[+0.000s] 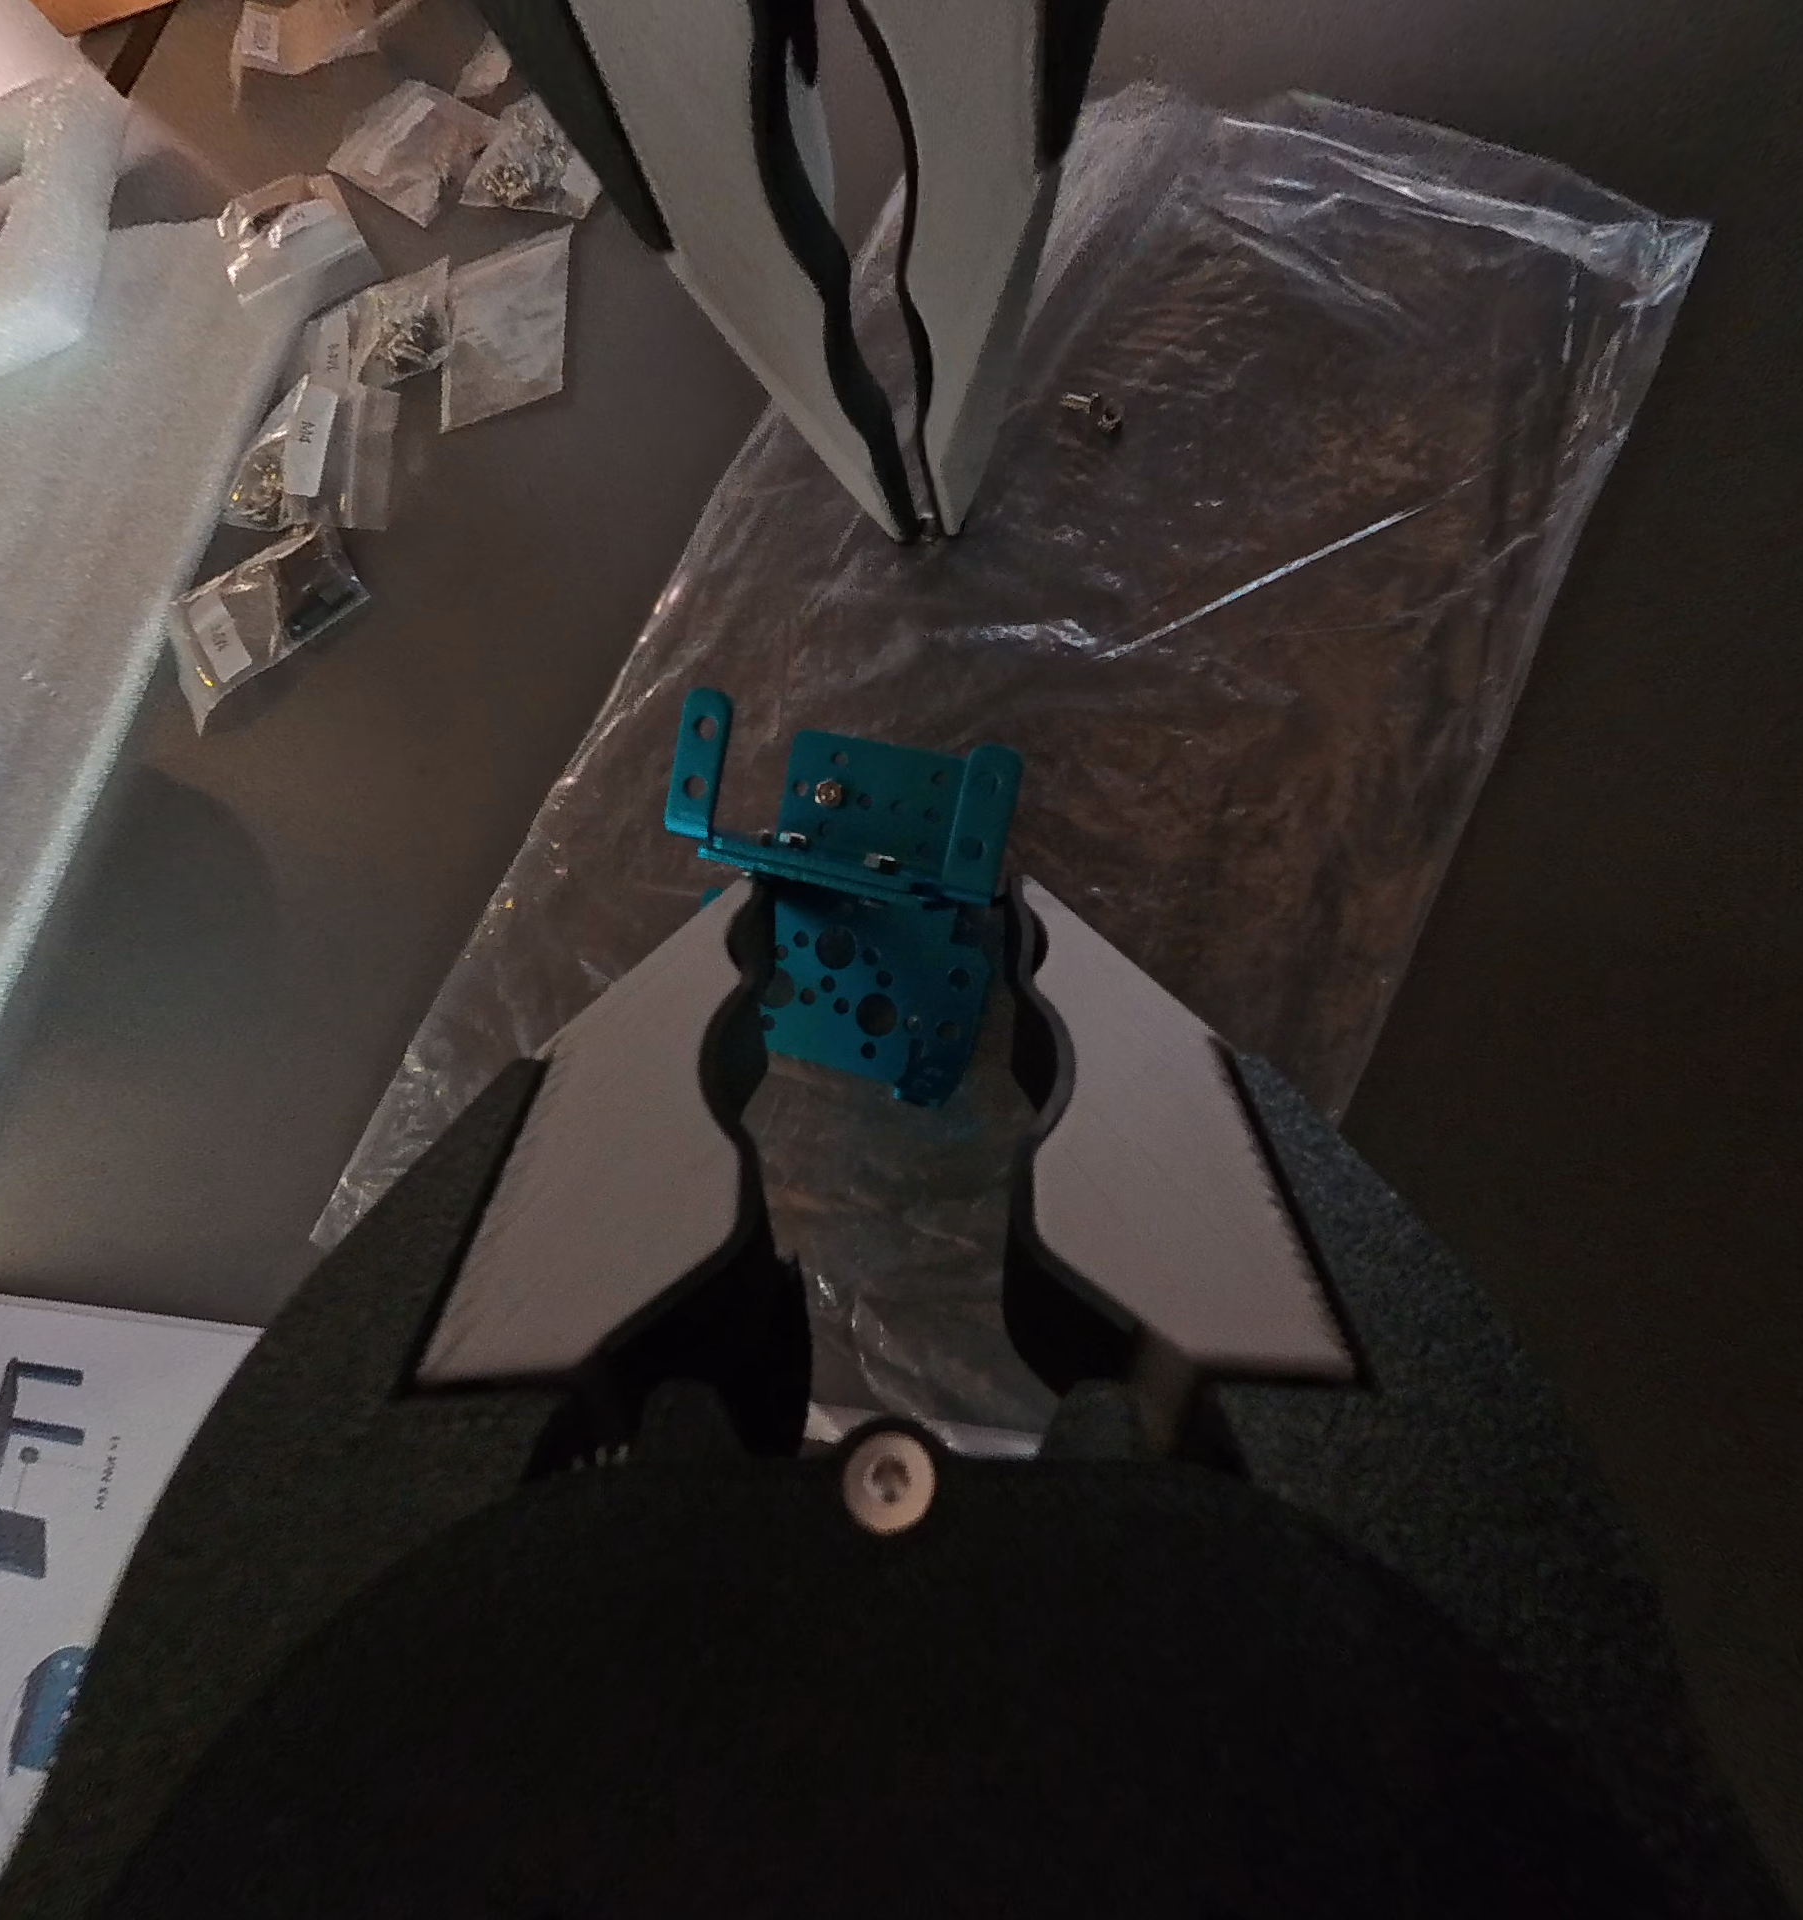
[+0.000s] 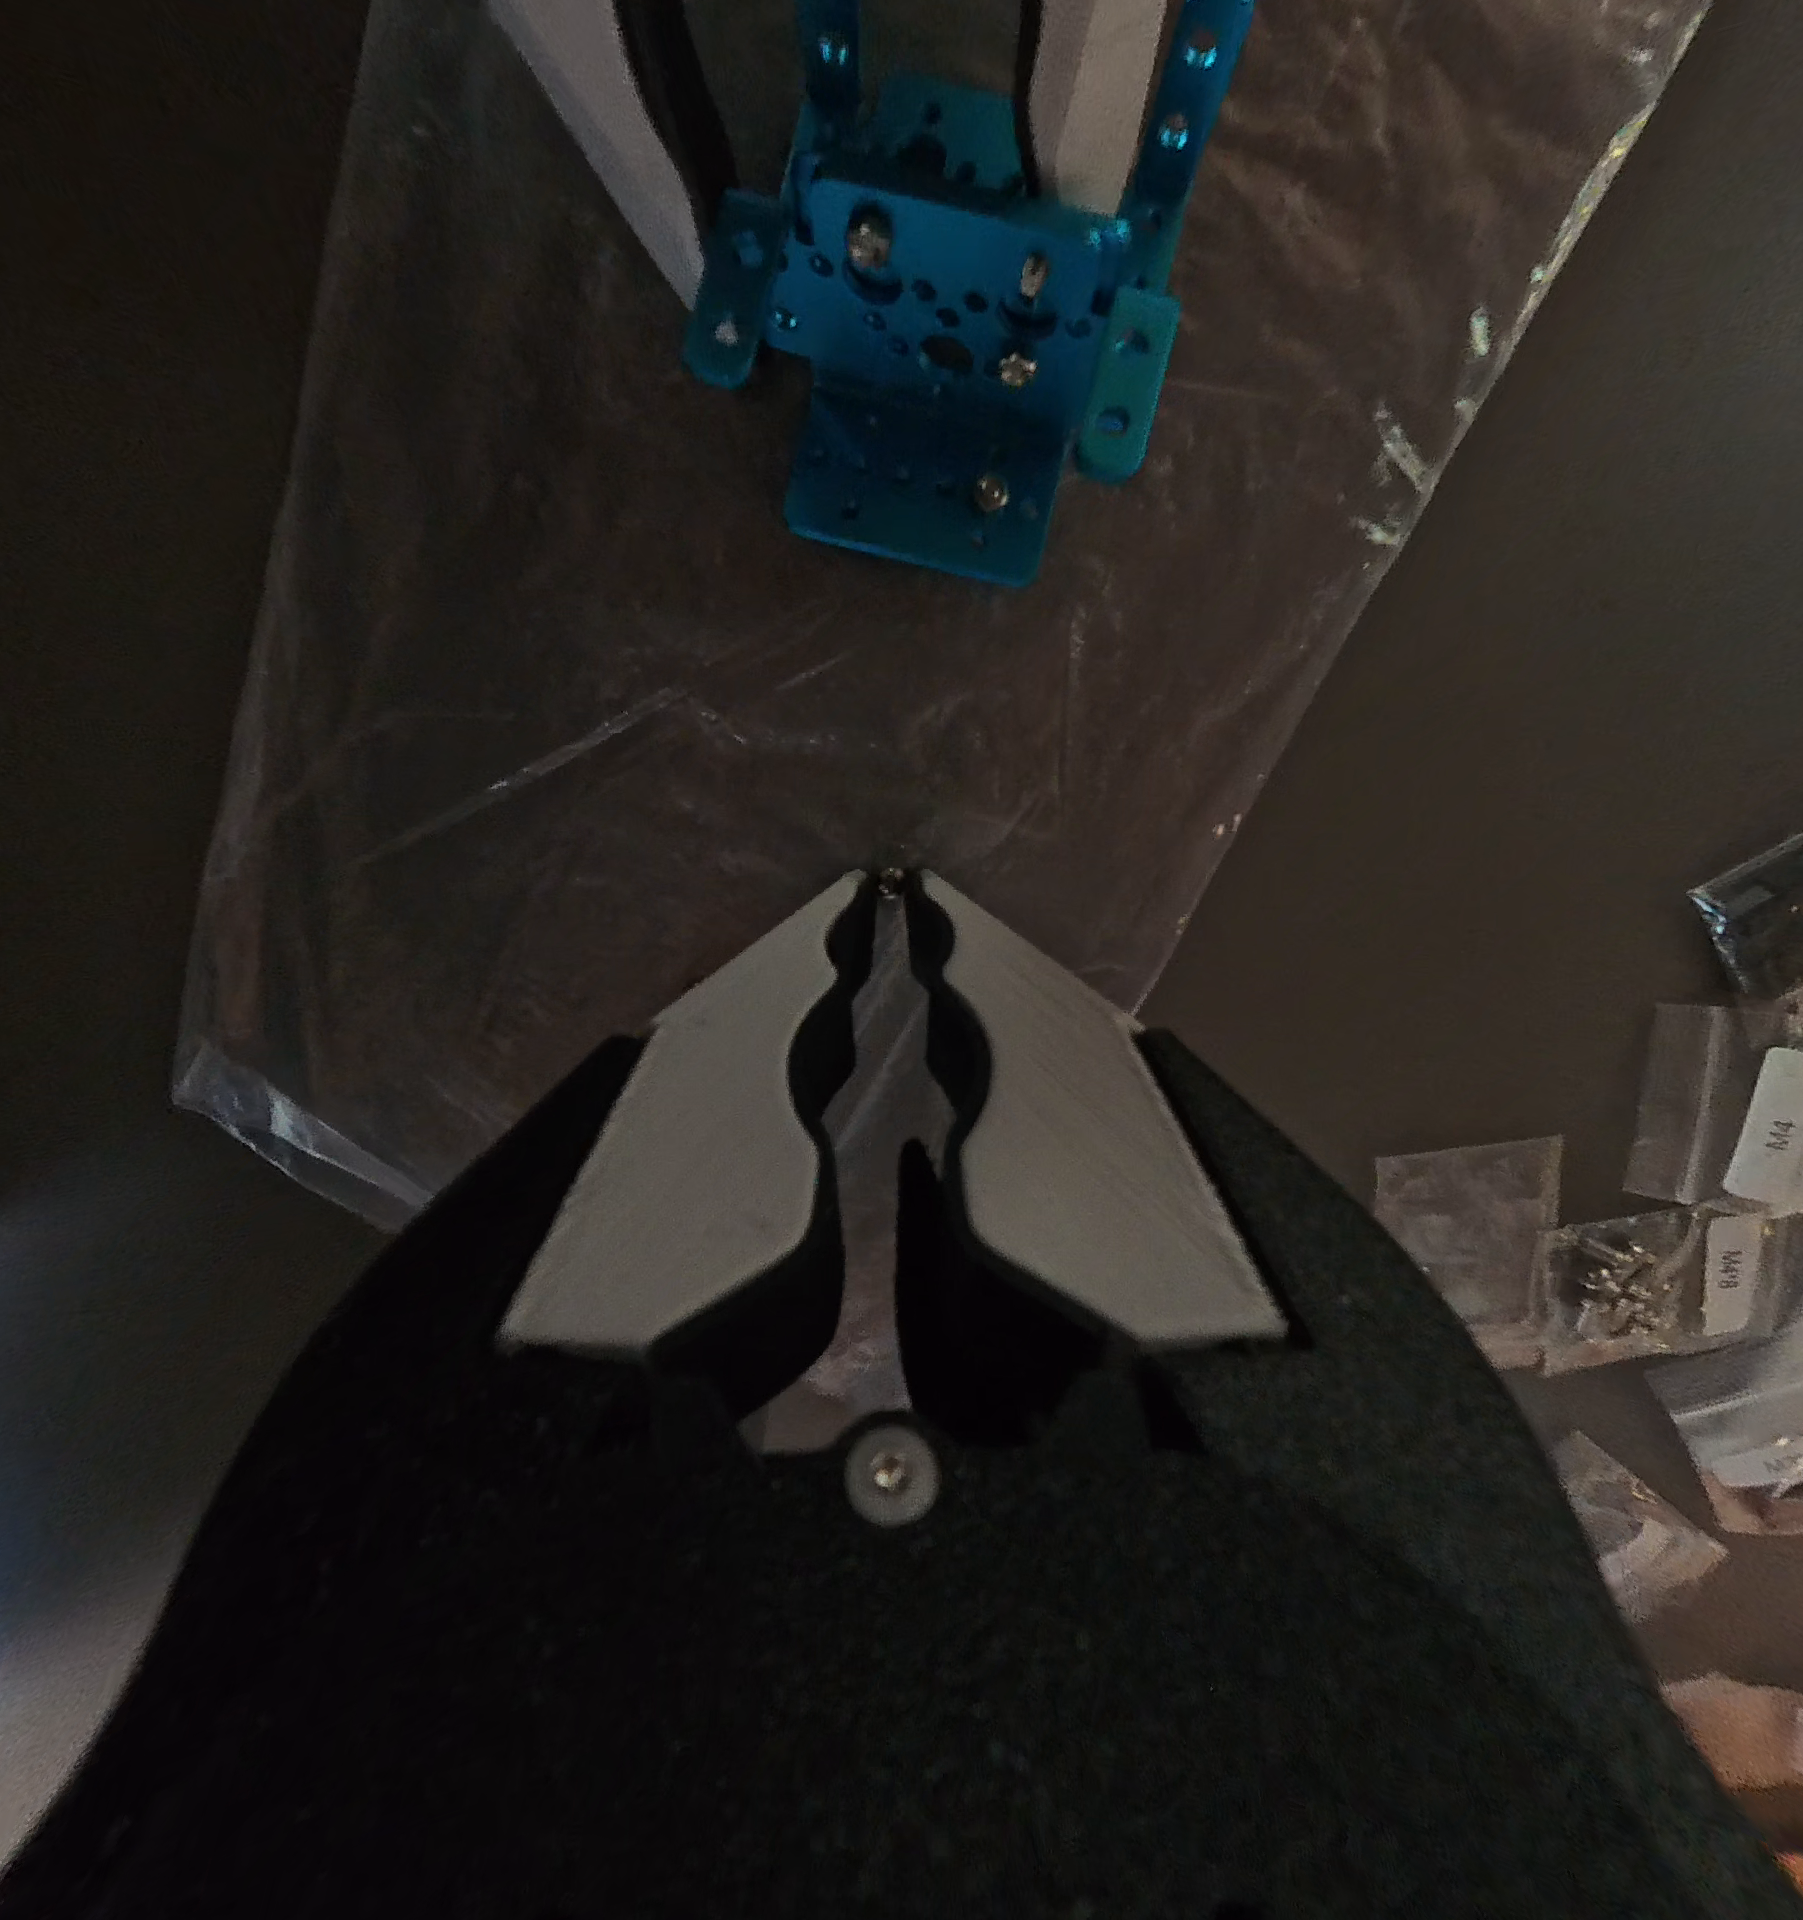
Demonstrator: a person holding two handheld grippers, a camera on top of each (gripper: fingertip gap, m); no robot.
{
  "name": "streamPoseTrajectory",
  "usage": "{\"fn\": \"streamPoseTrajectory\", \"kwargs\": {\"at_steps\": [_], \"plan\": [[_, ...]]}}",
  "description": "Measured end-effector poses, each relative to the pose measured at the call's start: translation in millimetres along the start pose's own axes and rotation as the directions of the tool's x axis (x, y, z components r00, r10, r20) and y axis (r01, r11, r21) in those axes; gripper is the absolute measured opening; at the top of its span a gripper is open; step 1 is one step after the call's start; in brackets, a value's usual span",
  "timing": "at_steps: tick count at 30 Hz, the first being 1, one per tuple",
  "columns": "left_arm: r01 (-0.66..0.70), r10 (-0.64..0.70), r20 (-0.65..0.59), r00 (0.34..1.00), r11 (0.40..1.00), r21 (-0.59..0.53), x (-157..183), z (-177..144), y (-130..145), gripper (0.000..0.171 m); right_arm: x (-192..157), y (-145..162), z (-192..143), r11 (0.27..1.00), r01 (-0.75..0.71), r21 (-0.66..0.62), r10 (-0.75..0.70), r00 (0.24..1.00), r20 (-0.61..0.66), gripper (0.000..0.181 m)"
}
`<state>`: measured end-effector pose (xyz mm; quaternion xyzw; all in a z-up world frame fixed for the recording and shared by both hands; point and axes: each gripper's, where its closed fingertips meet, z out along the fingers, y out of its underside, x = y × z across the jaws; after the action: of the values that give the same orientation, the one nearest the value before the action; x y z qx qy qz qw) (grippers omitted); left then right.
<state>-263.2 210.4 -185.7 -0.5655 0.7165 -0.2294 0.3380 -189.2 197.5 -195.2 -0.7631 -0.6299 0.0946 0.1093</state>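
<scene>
Left gripper (image 1: 881, 894) clamped on blue perforated metal bracket assembly (image 1: 855, 883), white fingers (image 1: 627, 1039) pinching its lower plate from both sides; exact contact pts hidden behind finger edges. Assembly sits over clear crinkled plastic bag (image 1: 1240, 623) lying flat on dark grey surface (image 1: 1707, 935); can't tell whether resting on bag or lifted just off it. Upright side tabs w/ holes, a few small silver screws in plates; rear portion cut off at top edge in right wrist view.

Right gripper (image 2: 889, 883) nearly closed, fingertips pinching small silver screw (image 2: 889, 883), tips down at bag; screw tiny, mostly hidden betw. tips, head type not readable. Seen tip-down opposite the assembly in left wrist view, near but apart from it.

One more small loose screw (image 1: 1094, 414) on bag, just beside right gripper.

Cluster of small clear zip bags w/ white labels and hardware (image 1: 388, 312) on surface, off to side, contents blurry. White foam packing sheet (image 1: 55, 520) beside them, cut off at frame edge. White printed instruction sheet w/ part drawings (image 1: 35, 1507) lower corner, partly covered by black gripper body. Brown cardboard bit at top corner, barely visible. Lighting dim, far surface areas dark.
</scene>
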Motion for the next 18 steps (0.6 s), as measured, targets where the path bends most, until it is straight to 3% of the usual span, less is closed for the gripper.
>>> {"fn": "streamPoseTrajectory", "kwargs": {"at_steps": [6,8,11,13,18], "plan": [[-0.002,0.002,0.007,1.0,1.0,0.005,-1,0,-1,0.044,7,-19,-19,0.958,-0.134,0.255,0.143,0.989,-0.02,0.004],[-0.001,0.001,0.01,1.0,1.0,0.013,-2,0,-2,0.045,12,-30,-23,0.923,-0.184,0.338,0.21,0.977,-0.042,0.004],[-0.001,0.001,0.01,1.0,1.0,0.015,-2,1,-3,0.045,6,-61,-20,0.841,-0.266,0.471,0.288,0.957,0.026,0.003],[0.0,0.0,0.009,1.0,1.0,0.017,-2,1,-3,0.044,11,-73,-16,0.802,-0.271,0.533,0.329,0.944,-0.015,0.0],[-0.006,0.006,0.01,1.0,1.0,0.012,-1,2,-2,0.045,10,-86,-9,0.706,-0.366,0.606,0.417,0.907,0.062,0.0]]}}
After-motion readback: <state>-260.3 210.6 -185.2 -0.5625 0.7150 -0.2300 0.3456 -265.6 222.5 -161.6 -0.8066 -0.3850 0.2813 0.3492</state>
